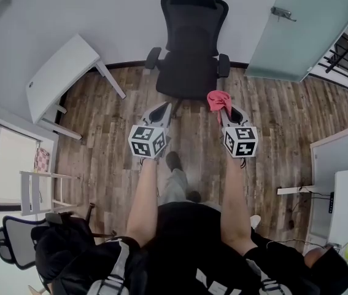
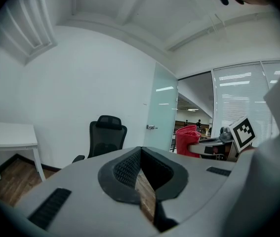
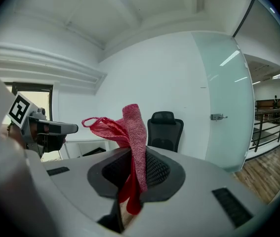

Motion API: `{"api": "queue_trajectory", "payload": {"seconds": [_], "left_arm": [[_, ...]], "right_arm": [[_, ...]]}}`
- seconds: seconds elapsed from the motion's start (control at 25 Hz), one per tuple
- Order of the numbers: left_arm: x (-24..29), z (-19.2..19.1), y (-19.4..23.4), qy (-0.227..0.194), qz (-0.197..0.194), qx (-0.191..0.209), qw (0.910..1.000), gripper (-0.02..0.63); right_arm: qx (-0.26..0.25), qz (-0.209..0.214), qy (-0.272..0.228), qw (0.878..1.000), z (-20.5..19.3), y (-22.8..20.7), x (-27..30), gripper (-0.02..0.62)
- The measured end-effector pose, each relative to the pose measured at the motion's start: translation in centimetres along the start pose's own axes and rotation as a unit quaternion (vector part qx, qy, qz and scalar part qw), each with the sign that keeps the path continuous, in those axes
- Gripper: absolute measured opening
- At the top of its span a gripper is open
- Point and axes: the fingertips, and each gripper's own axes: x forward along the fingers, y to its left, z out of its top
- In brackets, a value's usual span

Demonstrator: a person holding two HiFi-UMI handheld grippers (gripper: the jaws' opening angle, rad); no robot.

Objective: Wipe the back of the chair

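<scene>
Left tongs [image 1: 164, 110] are being held shut and empty in the head view, pointing toward the chair [image 1: 189, 48] and apart from it. Right tongs [image 1: 221, 105] are being held level with them, and a red cloth [image 1: 216, 99] is being gripped at their tip, short of the chair's seat. A white desk [image 1: 63, 78] is being shown left of the chair and a glass door [image 1: 302, 23] right of it.

In the left gripper view, the jaws are being pressed together at the tips with nothing between them. The chair [image 2: 105, 137] is being seen beyond them, well apart, with the cloth-bearing right tongs [image 2: 191, 147] to the right of the chair.

In the right gripper view, the jaws are being closed on the red cloth [image 3: 132, 132], which is sticking up above them and hanging down between them. The chair [image 3: 164, 130] is being seen just right of the cloth, farther off, with its front turned this way.
</scene>
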Motion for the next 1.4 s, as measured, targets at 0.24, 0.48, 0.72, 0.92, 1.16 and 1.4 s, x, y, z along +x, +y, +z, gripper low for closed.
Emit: {"api": "queue_trajectory", "payload": {"seconds": [0.24, 0.48, 0.72, 0.92, 1.16, 1.4], "left_arm": [[4.6, 0.9, 2.2, 0.006, -0.004, 0.002, 1.0000, 0.025], [8.9, 2.6, 6.3, 0.010, 0.000, 0.000, 1.0000, 0.025], [12.3, 4.5, 10.9, 0.012, 0.001, 0.000, 0.9999, 0.025], [15.1, 5.6, 13.6, 0.013, -0.009, -0.001, 0.9999, 0.025], [17.3, 6.1, 16.6, 0.014, -0.021, -0.004, 0.9997, 0.025], [18.4, 6.7, 19.7, 0.011, -0.027, -0.006, 0.9995, 0.025]], "right_arm": [[0.004, -0.001, 0.005, 1.000, 0.8, -2.5, 4.5, 0.067], [0.007, 0.008, 0.006, 1.000, 2.5, -3.9, 10.9, 0.067], [0.009, 0.011, 0.011, 1.000, 4.1, -4.2, 16.7, 0.067], [0.010, 0.004, 0.015, 1.000, 5.2, -4.8, 20.3, 0.067], [0.009, -0.006, 0.019, 1.000, 5.8, -4.8, 23.9, 0.067], [0.012, -0.016, 0.016, 1.000, 6.4, -4.2, 26.7, 0.067]]}}
